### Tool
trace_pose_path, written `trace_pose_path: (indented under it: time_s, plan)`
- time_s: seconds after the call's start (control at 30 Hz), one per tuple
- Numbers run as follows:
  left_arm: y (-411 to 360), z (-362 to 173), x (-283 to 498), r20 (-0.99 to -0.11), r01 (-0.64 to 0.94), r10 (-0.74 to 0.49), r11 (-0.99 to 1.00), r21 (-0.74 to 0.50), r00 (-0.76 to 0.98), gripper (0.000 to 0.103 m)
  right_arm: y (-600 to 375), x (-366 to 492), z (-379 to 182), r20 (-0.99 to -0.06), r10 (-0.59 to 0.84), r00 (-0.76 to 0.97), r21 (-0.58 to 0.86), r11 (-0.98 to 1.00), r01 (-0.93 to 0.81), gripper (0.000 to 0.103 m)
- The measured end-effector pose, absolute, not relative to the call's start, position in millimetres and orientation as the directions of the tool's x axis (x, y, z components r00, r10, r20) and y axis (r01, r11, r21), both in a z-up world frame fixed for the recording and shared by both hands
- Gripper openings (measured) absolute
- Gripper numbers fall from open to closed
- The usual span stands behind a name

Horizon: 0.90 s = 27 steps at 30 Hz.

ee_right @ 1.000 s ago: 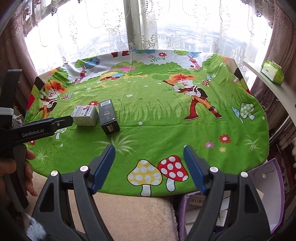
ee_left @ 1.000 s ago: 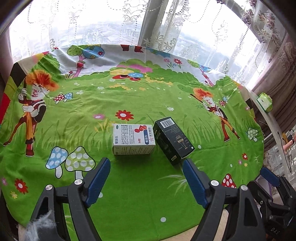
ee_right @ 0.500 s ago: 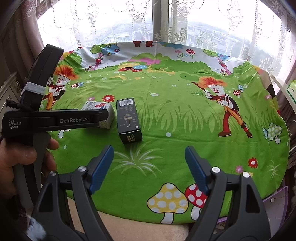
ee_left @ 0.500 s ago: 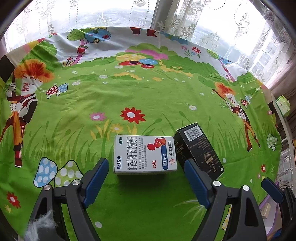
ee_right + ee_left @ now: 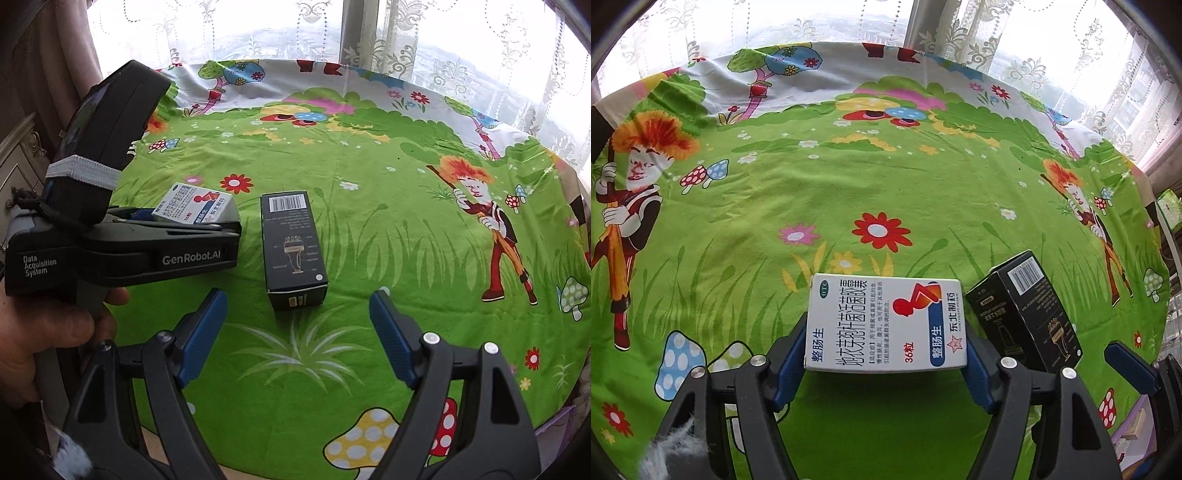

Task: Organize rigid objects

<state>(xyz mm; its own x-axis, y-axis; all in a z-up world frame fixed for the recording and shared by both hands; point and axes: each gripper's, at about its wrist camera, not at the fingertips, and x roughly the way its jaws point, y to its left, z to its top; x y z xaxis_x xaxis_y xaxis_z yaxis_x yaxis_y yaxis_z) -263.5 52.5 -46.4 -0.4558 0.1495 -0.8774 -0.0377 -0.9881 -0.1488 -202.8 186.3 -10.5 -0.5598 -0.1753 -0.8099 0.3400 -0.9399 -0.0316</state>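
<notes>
**Q:** Now, which step of the organizing?

**A:** Judged as the first pick-up. Shows the left tool point(image 5: 884, 328) lowered around the white box point(image 5: 886, 321), with jaws that have just been closing and the box between them. Shows the blue pads point(image 5: 792, 354) lying against its two end faces, so read as a grip, though a light one at best. Not yet lifted: lies flat, label up, on the green cloth point(image 5: 886, 177) of the counter.

**Q:** And the other side?

**A:** Shows the right tool point(image 5: 298, 295) standing wide and holding nothing. Points at the black box point(image 5: 291, 240), which lies flat just beyond the fingertips, barcode end away, not yet between the pads. Places the two boxes near each other, side by side but apart and not parallel, the black one at a slant.

**Q:** Needed for the next move?

**A:** For the left, probably a firmer squeeze and then a straight lift. Should keep the carton level, since thin card can buckle or pivot if pinched only near one edge. For the right, likely a short advance forward and down until the pads straddle the long sides of the black box. Only then close. Calls for care where the two tools sit close together: best to avoid nudging the white box while reaching in. Cannot tell from these views where either box should finally go.
</notes>
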Motion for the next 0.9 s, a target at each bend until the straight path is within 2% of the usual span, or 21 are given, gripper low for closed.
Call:
trace_pose_path:
  time_s: [0.43, 0.47, 0.53, 0.57, 0.9]
  plan:
    - [21.8, -29.3, -240.9, -0.844, 0.016, 0.143, -0.984, -0.176, -0.517, 0.072, 159.4, -236.5, -29.7, -0.807, -0.137, -0.575, -0.068, -0.945, 0.321, 0.080]
    - [21.3, -29.3, -239.0, -0.843, 0.018, 0.144, -0.984, -0.179, -0.519, 0.072, 158.7, -238.8, -32.2, -0.810, -0.129, -0.573, -0.074, -0.945, 0.318, 0.075]
    - [21.6, -30.2, -236.4, -0.843, 0.016, 0.150, -0.983, -0.184, -0.517, 0.072, 159.6, -243.5, -38.2, -0.826, -0.107, -0.554, -0.081, -0.949, 0.303, 0.057]
    - [22.0, -30.7, -234.7, -0.843, 0.013, 0.155, -0.982, -0.188, -0.515, 0.072, 161.1, -244.2, -40.6, -0.833, -0.106, -0.543, -0.073, -0.951, 0.299, 0.043]
    - [30.7, -23.7, -208.1, -0.831, -0.020, 0.191, -0.977, -0.212, -0.522, 0.072, 174.7, -220.0, -24.7, -0.814, -0.071, -0.577, -0.084, -0.968, 0.237, 0.042]
